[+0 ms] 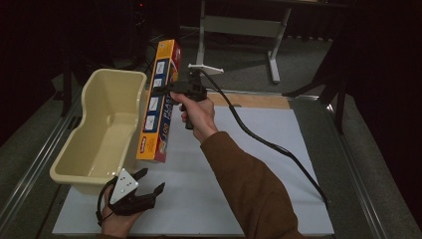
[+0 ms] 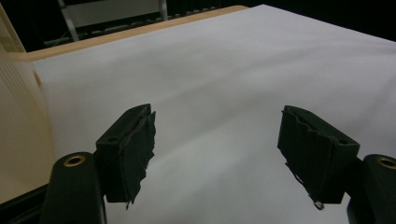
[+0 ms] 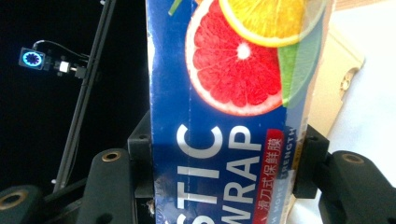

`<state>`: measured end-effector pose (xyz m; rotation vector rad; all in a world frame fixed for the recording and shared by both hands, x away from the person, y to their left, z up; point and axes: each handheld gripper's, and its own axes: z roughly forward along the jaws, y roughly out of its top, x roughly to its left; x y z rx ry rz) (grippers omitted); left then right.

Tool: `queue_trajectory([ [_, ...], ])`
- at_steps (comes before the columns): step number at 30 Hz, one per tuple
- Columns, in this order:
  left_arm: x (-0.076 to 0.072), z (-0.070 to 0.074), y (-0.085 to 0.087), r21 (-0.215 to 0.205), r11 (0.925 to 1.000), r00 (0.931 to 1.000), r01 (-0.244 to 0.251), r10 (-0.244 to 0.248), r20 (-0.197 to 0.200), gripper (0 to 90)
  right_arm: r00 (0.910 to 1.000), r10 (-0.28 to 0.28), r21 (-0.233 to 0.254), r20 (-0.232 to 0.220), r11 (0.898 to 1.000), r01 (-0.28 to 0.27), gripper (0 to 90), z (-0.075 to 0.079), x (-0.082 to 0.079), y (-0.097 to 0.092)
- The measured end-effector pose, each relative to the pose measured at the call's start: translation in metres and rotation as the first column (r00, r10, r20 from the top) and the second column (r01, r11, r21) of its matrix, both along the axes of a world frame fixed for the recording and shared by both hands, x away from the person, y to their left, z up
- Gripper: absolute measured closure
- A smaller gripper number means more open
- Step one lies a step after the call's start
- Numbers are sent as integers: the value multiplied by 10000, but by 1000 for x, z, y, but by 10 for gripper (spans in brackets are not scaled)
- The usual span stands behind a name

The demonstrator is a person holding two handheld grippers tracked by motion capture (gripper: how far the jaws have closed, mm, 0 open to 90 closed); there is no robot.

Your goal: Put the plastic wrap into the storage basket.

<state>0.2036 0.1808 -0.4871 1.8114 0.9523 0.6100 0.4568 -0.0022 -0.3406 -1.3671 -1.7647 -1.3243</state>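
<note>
1. Fingers of the right gripper clamped on the sides of a long plastic wrap box, seen close in the right gripper view with blue print and a grapefruit picture.
2. Fingers of the left gripper spread wide apart with nothing between them, resting low at the near left of the white table sheet.
3. Box held in the air, tilted with one end up and away, hanging just beside the right wall of the cream tub; lower end near the tub's rim, seemingly clear of the sheet.
4. Judged progress: pick-up done, box lifted and carried close to the tub. Likely left to do: swing across the rim, lower inside, open the grip.
5. Tub looks empty where its inside is visible, so nothing placed yet.
6. Hard to tell from above: whether the box's lower corner touches the tub wall or hangs just apart from it.
7. Box ends cut off in the right gripper view; first letters of the printing hidden behind a black finger.
8. Left hand partly cut off by the bottom edge of the high view; tub's near wall just a pale strip at the edge of the left gripper view.
9. Dark surroundings beyond the table; table legs and a stand faintly made out, little else.
</note>
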Motion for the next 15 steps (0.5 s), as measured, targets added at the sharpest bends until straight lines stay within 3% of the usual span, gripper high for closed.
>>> queue_trajectory([
  [2,0,0,0,-4,10000,10000,6,-6,5,268,10000,-16,-65,59,10000,16,416,0,1,6],
  [6,0,0,0,-6,10000,10000,5,-5,22,266,9999,-77,326,-147,9994,82,416,-3,4,14],
  [9,-1,0,0,-19,10000,10000,24,-24,25,262,9999,-96,309,-79,9995,98,416,-3,6,21],
  [12,-1,0,0,-61,10000,10000,61,-61,41,259,9996,-75,728,-256,9973,93,416,-5,7,28],
  [15,-1,0,0,-74,9999,10000,79,-79,58,248,9995,-189,761,-269,9969,209,416,-8,7,33],
])
